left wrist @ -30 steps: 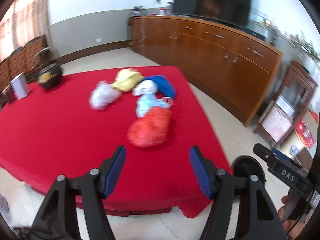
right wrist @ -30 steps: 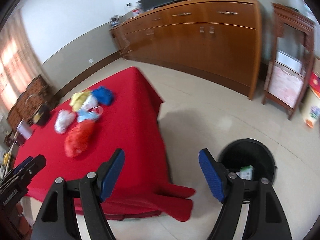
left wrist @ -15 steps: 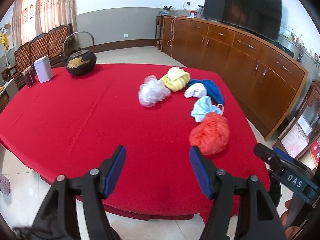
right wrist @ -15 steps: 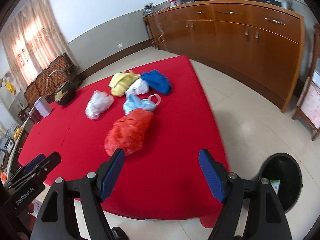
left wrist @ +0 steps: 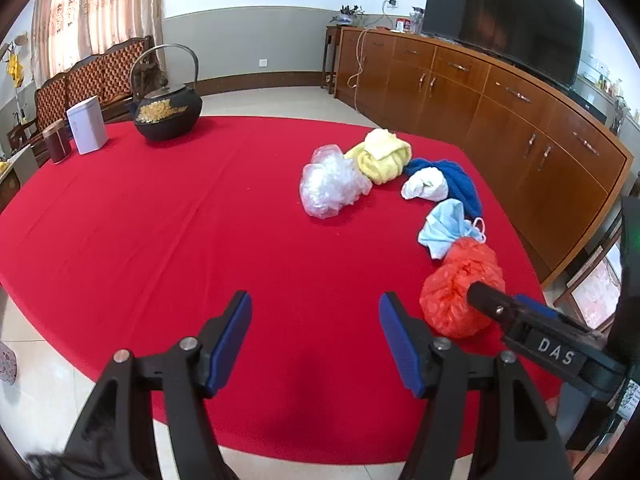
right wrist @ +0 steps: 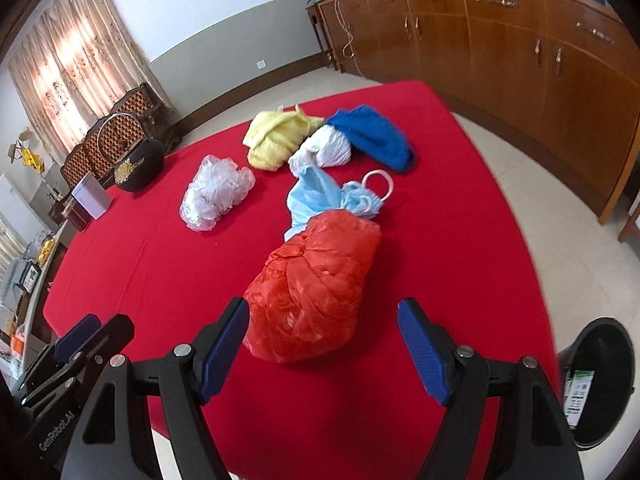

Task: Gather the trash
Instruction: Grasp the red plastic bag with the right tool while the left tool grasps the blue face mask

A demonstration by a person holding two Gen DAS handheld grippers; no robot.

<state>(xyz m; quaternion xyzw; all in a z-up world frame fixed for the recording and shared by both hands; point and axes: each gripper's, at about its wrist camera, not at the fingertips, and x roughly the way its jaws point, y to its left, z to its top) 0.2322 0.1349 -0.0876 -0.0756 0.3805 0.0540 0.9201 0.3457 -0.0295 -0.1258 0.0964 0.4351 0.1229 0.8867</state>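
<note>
Trash: crinkly red plastic bag (right wrist: pixel 316 284) before right tool (right wrist: pixel 324 344); both tools agape, empty.

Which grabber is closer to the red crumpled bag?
Right. The right gripper sits just short of the red bag, jaws open on either side of its near end. The left gripper is off to the bag's left over bare red tablecloth.

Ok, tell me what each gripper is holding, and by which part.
Nothing. The left gripper and right gripper are both open and empty; the red bag lies ungripped.
</note>
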